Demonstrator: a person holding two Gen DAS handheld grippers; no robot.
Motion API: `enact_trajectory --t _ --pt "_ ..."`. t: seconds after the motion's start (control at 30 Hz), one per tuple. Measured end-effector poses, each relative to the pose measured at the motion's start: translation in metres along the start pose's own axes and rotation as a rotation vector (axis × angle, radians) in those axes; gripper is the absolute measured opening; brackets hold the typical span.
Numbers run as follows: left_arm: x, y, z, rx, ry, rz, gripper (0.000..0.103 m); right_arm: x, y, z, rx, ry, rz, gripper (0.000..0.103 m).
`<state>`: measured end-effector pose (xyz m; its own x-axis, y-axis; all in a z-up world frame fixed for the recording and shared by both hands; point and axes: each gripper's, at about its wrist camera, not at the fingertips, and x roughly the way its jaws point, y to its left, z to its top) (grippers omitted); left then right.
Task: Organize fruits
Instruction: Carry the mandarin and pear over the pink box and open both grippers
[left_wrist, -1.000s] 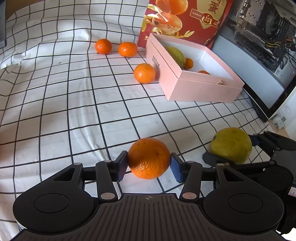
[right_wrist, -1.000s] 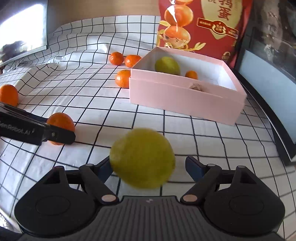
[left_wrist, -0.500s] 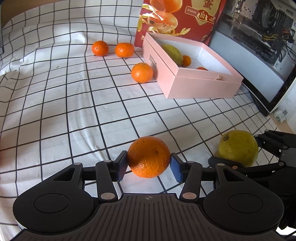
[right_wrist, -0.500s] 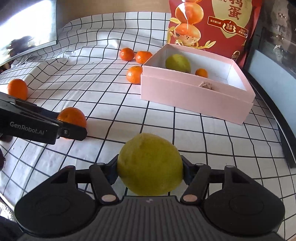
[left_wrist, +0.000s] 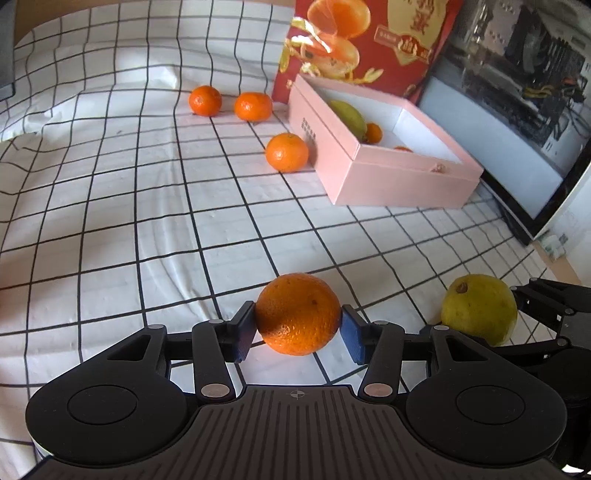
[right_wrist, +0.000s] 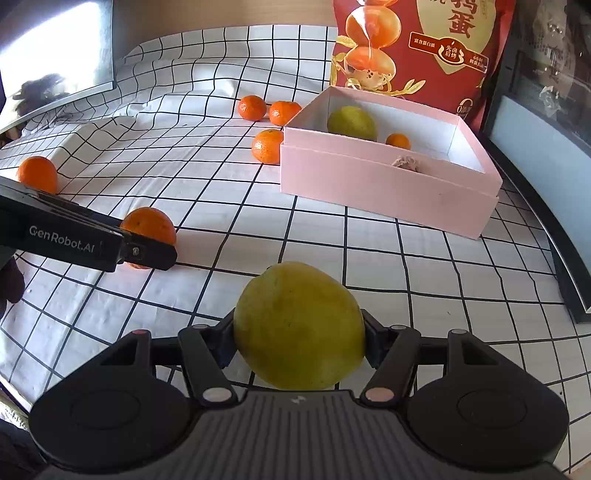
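Left tongs (left_wrist: 298, 328): blue pads pressed on either side of a round orange with dimpled peel (left_wrist: 297, 313), gripped across its widest part; whether it sits on the cloth or just above it cannot be told.
Right tongs (right_wrist: 298, 341): clamped on a large yellow-green citrus fruit, rounded and smooth-skinned (right_wrist: 300, 326), the pads hidden behind its flanks.
Orange, handling: firm, fairly light, judged springy under the peel; the pebbled skin should give fair friction. A grip across the middle suits it.
Yellow-green fruit, handling: probably the heavier piece, and waxy, so it could slip or roll if tilted. Hold at the broadest girth, gently, to avoid bruising.
Surface: white cloth with black grid lines (left_wrist: 110, 221), wrinkled and soft; released fruit may roll.
Destination: open pink cardboard box (right_wrist: 384, 192), well apart from both tongs, already holding a similar yellow-green fruit (right_wrist: 351, 122) and a small orange (right_wrist: 398, 141).
Loose fruit: three small mandarins (left_wrist: 286, 152) beside the box.
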<state>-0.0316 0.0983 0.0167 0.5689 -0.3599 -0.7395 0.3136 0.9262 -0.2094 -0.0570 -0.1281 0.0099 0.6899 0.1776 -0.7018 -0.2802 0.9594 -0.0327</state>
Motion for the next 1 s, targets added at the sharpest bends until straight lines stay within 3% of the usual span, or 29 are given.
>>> enact_trajectory --t 0.23,0.4,0.5,0.7,0.77,0.87,1.0 --pt "-0.002 -0.007 -0.005 0.041 -0.041 0.031 0.054 0.001 -0.017 0.002 0.063 0.003 -0.019 0.064" --pt "0.002 -0.009 0.008 0.014 -0.035 -0.006 0.053 -0.002 -0.035 0.018 0.114 -0.023 -0.007 0.064" --pt "-0.003 -0.019 0.032 0.036 -0.089 -0.033 0.053 -0.009 -0.048 0.042 0.13 -0.074 0.007 0.064" --pt "-0.026 -0.057 0.117 0.152 -0.258 -0.079 0.053 -0.049 -0.082 0.124 0.085 -0.258 -0.011 0.064" --pt "-0.018 -0.067 0.149 0.135 -0.228 -0.115 0.054 -0.061 -0.094 0.152 0.067 -0.297 -0.023 0.064" --pt "0.023 -0.076 0.188 0.077 -0.06 -0.147 0.054 -0.068 -0.114 0.19 0.071 -0.318 -0.028 0.064" --pt "0.084 -0.087 0.198 0.087 0.094 -0.047 0.054 -0.065 -0.133 0.206 0.078 -0.313 -0.034 0.064"
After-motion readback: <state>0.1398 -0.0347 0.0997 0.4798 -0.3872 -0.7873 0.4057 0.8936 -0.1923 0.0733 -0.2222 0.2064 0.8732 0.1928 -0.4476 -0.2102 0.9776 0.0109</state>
